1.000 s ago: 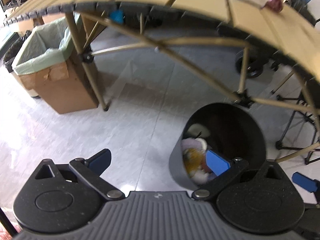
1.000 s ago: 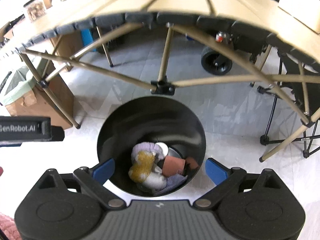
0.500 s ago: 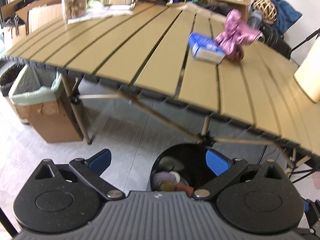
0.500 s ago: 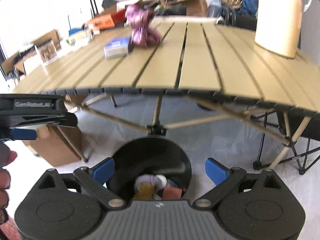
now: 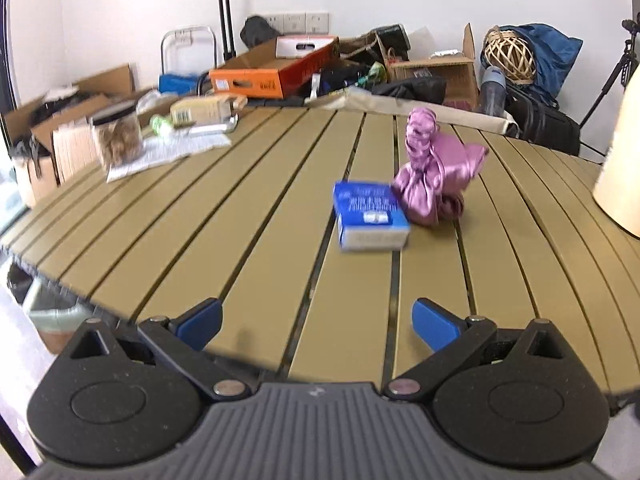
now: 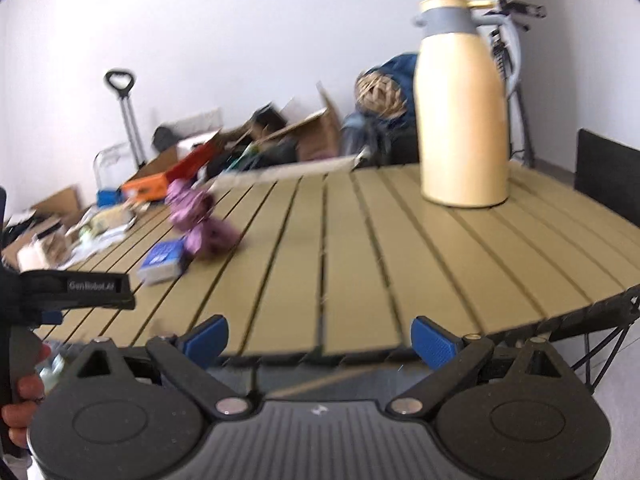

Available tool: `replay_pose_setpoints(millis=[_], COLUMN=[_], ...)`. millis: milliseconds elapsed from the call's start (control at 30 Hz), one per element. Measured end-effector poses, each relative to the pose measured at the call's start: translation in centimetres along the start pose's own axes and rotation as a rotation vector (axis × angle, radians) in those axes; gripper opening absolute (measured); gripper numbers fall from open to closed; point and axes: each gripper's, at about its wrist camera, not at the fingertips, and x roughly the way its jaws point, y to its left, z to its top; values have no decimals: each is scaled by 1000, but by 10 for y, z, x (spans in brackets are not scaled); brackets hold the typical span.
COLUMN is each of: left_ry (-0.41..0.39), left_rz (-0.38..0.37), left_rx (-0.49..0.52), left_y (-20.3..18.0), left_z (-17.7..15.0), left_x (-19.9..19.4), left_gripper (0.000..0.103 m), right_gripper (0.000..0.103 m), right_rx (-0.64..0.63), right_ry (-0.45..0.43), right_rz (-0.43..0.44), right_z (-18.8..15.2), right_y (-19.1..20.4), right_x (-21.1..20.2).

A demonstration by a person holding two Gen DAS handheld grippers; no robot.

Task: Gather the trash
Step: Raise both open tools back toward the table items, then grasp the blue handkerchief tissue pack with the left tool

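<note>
A small blue and white box (image 5: 370,216) lies on the slatted tan table (image 5: 240,240), with a crumpled pink shiny wrapper (image 5: 436,178) just behind it to the right. My left gripper (image 5: 318,326) is open and empty above the table's near edge, well short of the box. In the right wrist view the blue box (image 6: 163,261) and pink wrapper (image 6: 200,224) sit at the left, blurred. My right gripper (image 6: 320,338) is open and empty at the near edge. The trash bin is out of view.
A tall cream thermos jug (image 6: 462,120) stands on the table's right side. A jar (image 5: 118,140), papers and a carton (image 5: 202,110) crowd the far left corner. Cardboard boxes and bags (image 5: 440,68) line the wall behind. A hand (image 6: 24,396) holds the left gripper's handle.
Both grippers have risen from over the black bin on the floor to table height and tilted up. The bin has dropped out of view; the table top now fills both views.
</note>
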Motion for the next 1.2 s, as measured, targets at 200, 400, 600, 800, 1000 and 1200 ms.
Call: replay_pose_setpoints(millis=[200, 400, 600, 800, 1000, 1200], left_ry=[-56, -68, -70, -66, -53, -59], left_rz=[39, 27, 14, -1, -27, -12], left_rx=[29, 23, 25, 6, -4, 3], left_y=[-18, -26, -34, -34, -31, -26], left_z=[19, 32, 30, 31, 30, 30], left_x=[31, 59, 76, 83, 87, 85], left_gripper=[103, 103, 102, 84, 53, 53], right_gripper=[99, 101, 101, 102, 102, 102], right_rx=[41, 128, 184, 204, 206, 202], right_ry=[-93, -96, -103, -101, -106, -102], right_rz=[-71, -148, -189, -203, -199, -194], right_z=[2, 3, -5, -10, -10, -9], right_y=[-27, -50, -63, -67, -63, -56], right_x=[20, 39, 47, 53, 52, 53])
